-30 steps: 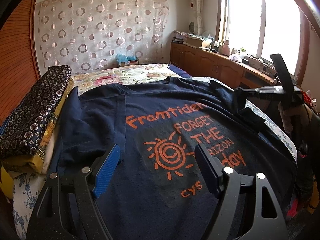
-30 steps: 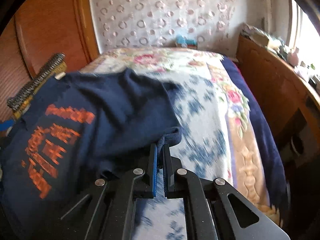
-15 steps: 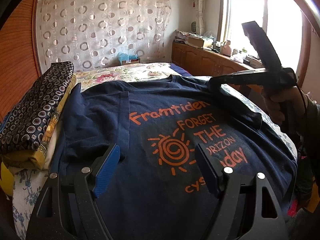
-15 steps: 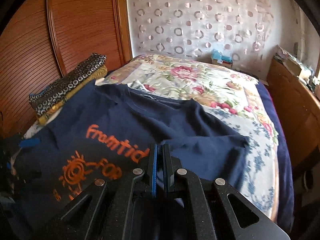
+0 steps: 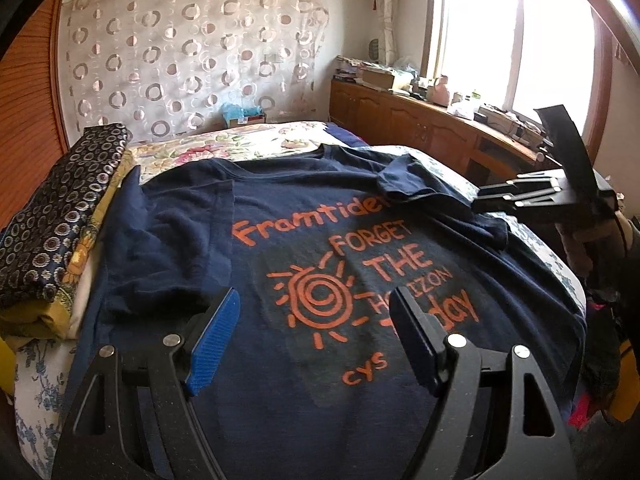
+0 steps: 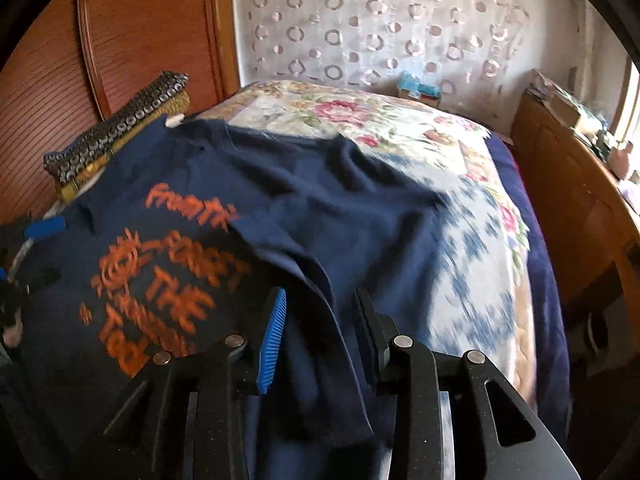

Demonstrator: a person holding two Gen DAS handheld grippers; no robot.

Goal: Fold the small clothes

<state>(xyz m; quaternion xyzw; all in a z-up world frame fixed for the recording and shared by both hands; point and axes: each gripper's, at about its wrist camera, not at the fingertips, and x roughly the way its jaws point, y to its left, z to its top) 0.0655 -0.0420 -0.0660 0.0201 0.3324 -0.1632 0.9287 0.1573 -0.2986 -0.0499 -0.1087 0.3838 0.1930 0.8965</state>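
Soft navy t-shirt (image 5: 304,280), rumpled sleeve (image 5: 412,184)

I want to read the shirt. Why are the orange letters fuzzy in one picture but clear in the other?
Right wrist view: the T-shirt print and the bedspread are smeared by motion blur. Left wrist view: the print is sharp and readable, but the window glares white, and the fisheye lens bends the edges.

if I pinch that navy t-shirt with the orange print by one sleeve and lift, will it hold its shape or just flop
The navy cotton t-shirt with orange print will probably flop: it lies wrinkled, with one sleeve folded over. It looks thin, so likely light. On the floral bedspread it will probably drag and bunch rather than slide.
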